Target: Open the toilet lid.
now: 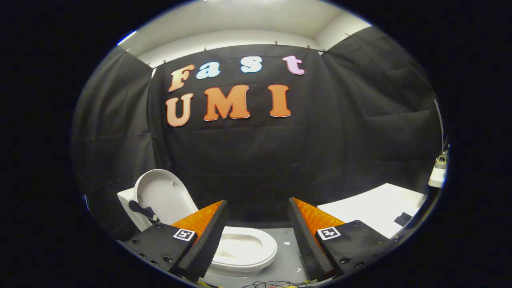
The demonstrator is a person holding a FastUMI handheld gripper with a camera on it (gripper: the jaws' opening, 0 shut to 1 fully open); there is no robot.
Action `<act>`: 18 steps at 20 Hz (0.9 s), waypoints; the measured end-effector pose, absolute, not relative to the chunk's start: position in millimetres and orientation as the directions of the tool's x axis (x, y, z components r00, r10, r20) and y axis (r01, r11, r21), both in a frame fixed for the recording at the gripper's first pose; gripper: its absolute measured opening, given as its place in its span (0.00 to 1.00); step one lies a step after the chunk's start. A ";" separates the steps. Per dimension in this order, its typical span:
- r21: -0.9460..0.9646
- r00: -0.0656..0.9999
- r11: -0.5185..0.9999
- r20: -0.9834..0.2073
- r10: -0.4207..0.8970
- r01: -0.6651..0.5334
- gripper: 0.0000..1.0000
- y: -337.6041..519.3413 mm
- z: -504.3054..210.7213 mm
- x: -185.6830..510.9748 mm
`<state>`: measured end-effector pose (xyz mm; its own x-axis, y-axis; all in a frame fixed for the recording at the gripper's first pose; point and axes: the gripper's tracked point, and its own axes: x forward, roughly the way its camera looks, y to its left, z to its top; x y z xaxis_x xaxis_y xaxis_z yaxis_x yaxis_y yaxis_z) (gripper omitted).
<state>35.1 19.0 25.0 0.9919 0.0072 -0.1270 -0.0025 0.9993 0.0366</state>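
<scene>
Toilet (240,252), white, standing on the grey floor (286,260) below and just ahead of the fingers, offset toward the left finger; bowl and seat ring partly hidden behind that finger (208,236); lid (162,198) already raised, standing near upright against the tank (126,200), its inner face turned toward the camera and its long axis running up and down; hinge end low at the back of the seat, free rounded edge at the top; dark fitting (140,210) at the lid's lower left, nature unclear. Gripper (258,236): fingers spread wide apart, holding nothing, clear of the lid, which lies beyond and left of the left finger. Seat ring's long axis runs from the tank out toward the gap between the fingers. Judgement: lid stands open, so the task looks complete or nearly so; no further push toward the tank seems called for. White worktop (376,208) beyond the right finger, well apart from the toilet; small dark item (403,219) lying on it.
</scene>
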 end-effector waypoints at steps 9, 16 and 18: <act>0.037 0.994 0.996 -0.072 -0.080 0.083 0.96 -58.8 -10.8 16.0; 0.126 0.987 0.983 -0.103 -0.123 0.135 0.96 -77.3 -26.4 11.6; 0.133 0.988 0.984 -0.107 -0.107 0.121 0.95 -69.9 -29.9 12.3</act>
<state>12.3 -69.9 -29.9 0.9884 -0.1073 -0.1074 0.1212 0.9837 0.1327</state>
